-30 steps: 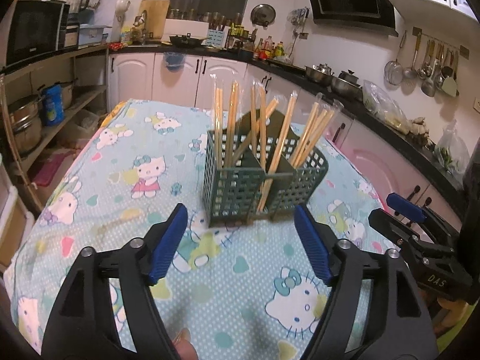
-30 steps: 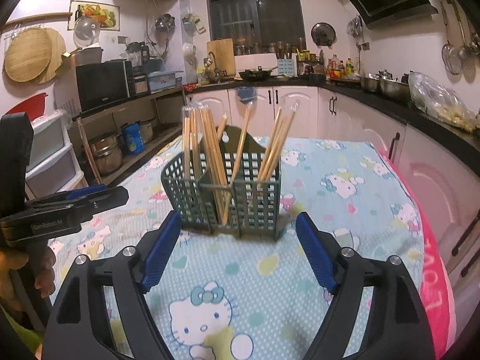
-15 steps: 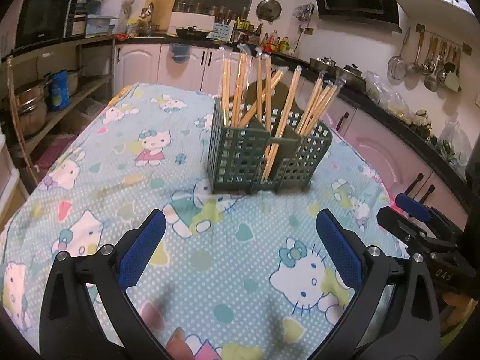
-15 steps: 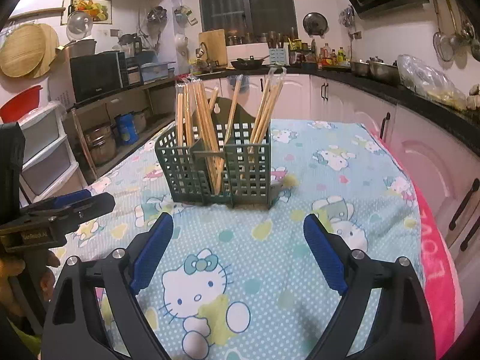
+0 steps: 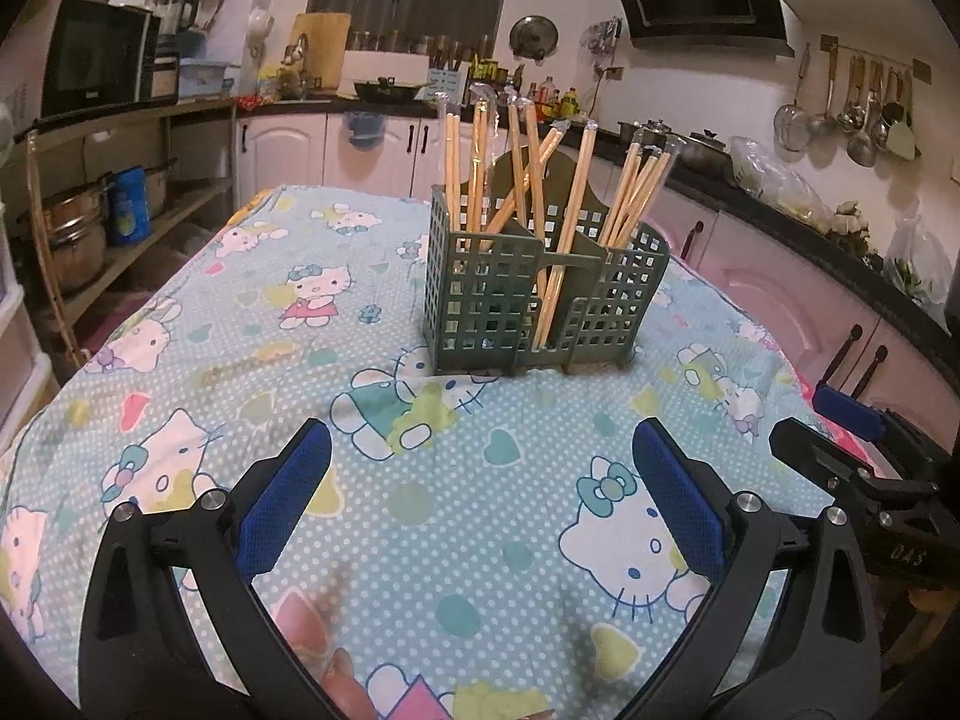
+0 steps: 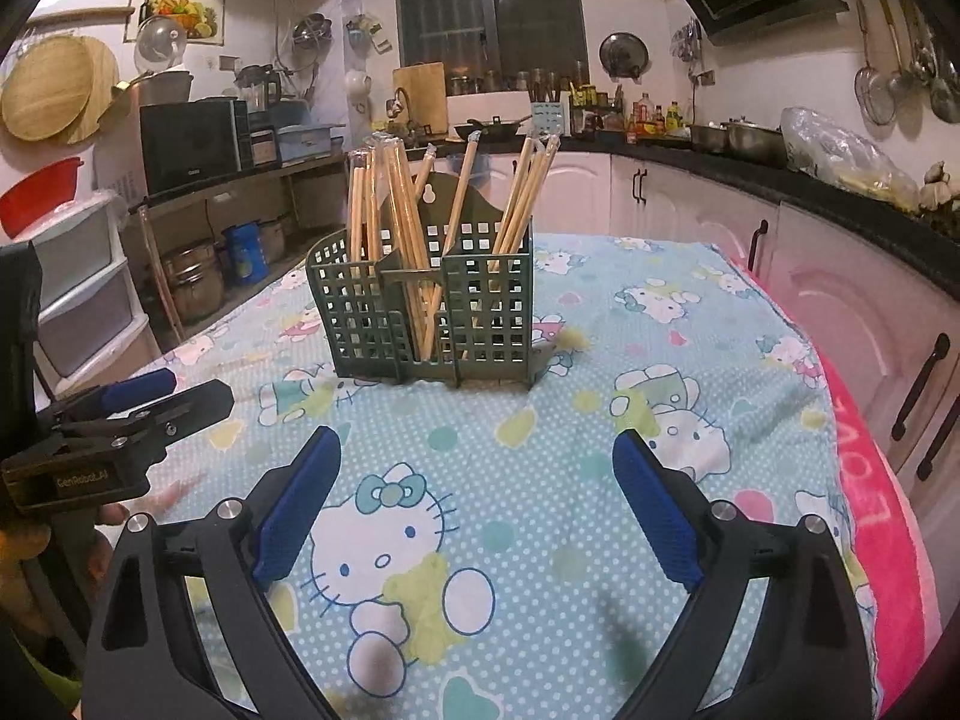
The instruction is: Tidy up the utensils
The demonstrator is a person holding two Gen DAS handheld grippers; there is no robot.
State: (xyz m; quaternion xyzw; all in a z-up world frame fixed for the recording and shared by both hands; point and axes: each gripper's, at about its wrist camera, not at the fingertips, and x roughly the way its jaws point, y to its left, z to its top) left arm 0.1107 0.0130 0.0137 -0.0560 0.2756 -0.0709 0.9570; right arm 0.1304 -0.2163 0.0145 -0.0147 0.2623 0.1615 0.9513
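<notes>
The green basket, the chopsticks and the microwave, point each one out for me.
green basket [image 5: 480, 300], left wrist view, on its front grid wall.
chopsticks [image 5: 451, 168], left wrist view, on the shaft of the leftmost upright pair.
microwave [image 6: 189, 144], right wrist view, on its dark door.

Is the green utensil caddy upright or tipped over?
Upright: the green utensil caddy sits flat on the tablecloth, wrapped chopsticks standing inside.

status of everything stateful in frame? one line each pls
left gripper: open, empty, above the tablecloth
right gripper: open, empty, above the tablecloth
green utensil holder: upright on the tablecloth, apart from both grippers
wrapped chopsticks: standing in the holder's compartments, several leaning
tablecloth: spread over the table, slightly wrinkled
</notes>
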